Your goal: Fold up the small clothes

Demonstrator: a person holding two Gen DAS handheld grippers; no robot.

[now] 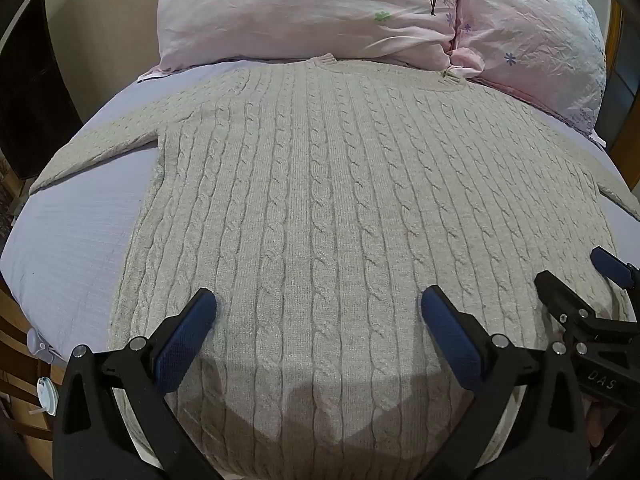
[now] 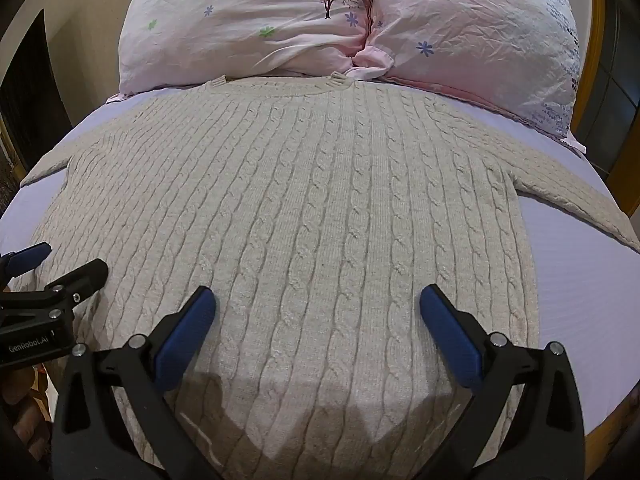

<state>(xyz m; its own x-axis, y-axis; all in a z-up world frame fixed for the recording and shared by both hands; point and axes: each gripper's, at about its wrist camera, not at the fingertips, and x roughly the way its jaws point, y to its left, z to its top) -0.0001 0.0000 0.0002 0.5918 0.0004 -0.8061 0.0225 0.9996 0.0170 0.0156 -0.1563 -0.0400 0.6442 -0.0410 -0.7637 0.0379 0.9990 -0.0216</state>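
Note:
A beige cable-knit sweater (image 1: 320,200) lies flat on the bed, collar at the far end by the pillows, sleeves spread out to both sides. It also fills the right wrist view (image 2: 304,216). My left gripper (image 1: 319,300) is open and empty, hovering over the sweater's near hem. My right gripper (image 2: 318,298) is open and empty over the hem further right. The right gripper shows at the right edge of the left wrist view (image 1: 576,280), and the left gripper shows at the left edge of the right wrist view (image 2: 60,264).
A pale lilac bedsheet (image 1: 72,240) covers the bed under the sweater. Two pink flowered pillows (image 1: 304,8) (image 1: 532,32) lie at the head. A wooden bed frame (image 2: 600,92) runs along the right. A dark cabinet (image 1: 28,92) stands at the left.

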